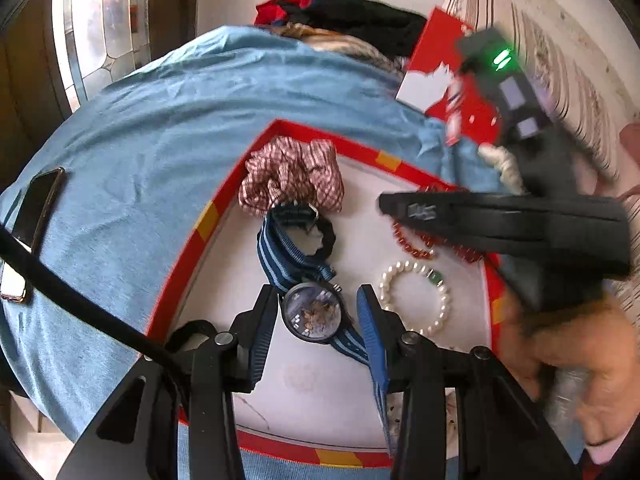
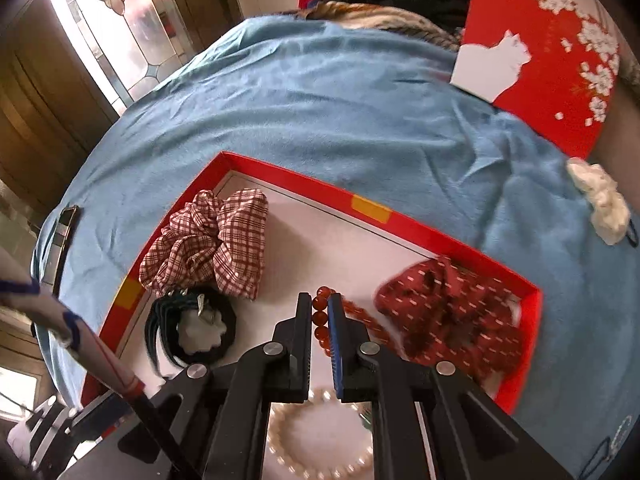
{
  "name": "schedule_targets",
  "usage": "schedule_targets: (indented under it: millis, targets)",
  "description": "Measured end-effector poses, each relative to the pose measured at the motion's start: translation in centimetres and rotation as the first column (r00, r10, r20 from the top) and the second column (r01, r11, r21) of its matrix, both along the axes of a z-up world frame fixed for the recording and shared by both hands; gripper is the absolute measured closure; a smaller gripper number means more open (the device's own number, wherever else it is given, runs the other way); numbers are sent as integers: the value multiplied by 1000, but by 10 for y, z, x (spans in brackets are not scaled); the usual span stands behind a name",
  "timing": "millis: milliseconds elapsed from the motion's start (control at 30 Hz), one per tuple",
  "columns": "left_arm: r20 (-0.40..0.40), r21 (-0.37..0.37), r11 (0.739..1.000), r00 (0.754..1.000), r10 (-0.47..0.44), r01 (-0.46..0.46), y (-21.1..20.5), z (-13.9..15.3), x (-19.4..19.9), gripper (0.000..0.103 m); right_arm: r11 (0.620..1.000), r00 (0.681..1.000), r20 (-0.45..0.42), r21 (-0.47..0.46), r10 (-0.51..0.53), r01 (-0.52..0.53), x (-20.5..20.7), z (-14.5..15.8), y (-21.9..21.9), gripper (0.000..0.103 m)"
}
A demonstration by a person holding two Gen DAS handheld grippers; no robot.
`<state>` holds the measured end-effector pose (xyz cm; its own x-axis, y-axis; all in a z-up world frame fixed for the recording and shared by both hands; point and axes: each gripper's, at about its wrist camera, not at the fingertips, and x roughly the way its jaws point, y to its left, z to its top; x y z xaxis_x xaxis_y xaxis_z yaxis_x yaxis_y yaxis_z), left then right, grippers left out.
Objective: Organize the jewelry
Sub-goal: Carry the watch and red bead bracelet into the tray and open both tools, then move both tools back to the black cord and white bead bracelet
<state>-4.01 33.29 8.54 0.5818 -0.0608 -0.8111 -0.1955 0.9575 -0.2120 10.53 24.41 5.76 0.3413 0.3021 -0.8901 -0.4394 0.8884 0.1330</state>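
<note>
Jaws of the right gripper [image 2: 319, 320] pinch the amber bead strand [image 2: 320, 314] — limp, slick, best held mid-strand — while the left gripper [image 1: 318, 308] gapes around the light watch [image 1: 314, 314].

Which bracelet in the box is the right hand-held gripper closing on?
The red bead bracelet, between the right hand-held gripper fingers. The pearl bracelet lies untouched below it.

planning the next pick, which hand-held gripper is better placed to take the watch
Left. The left hand-held gripper is open with the watch lying between its fingers. The right hand-held gripper is already closed on the red bead bracelet.
</note>
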Motion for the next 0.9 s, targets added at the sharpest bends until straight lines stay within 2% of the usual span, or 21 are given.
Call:
schedule_targets:
  millis: [67, 133, 167, 267, 400, 533, 733, 900]
  targets:
    - [26, -33, 999, 1000, 10, -9, 7, 4, -4, 62, 1000, 1000, -22, 12, -9, 9, 4, -3, 3, 86]
    - [38, -37, 999, 999, 37, -36, 12, 6, -8, 61, 999, 999, -30, 40, -21, 22, 6, 0, 1, 68]
    - [40, -32, 998, 998, 55, -54, 15, 7, -9, 61, 998, 999, -25, 60, -29, 30, 5, 4, -2, 64]
    - [51, -39, 992, 991, 122, -121, 28, 10, -12, 61, 996, 999, -3, 78, -47, 47, 0, 18, -14, 62]
    - [64, -72, 978, 978, 200, -195, 43, 11, -16, 59, 994, 996, 44, 80, -79, 75, -15, 39, -51, 60]
    - [73, -81, 973, 972, 222, -216, 44, 12, -17, 59, 990, 985, 106, 57, -136, 131, -36, 55, -108, 56]
    - [88, -17, 987, 983, 163, -162, 13, 15, -18, 59, 953, 944, 137, 63, -301, 295, -82, 64, -236, 55]
    - [147, -16, 993, 982, 122, -121, -21, 24, -25, 59, 881, 870, 155, 9, -468, 472, -125, 59, -362, 51]
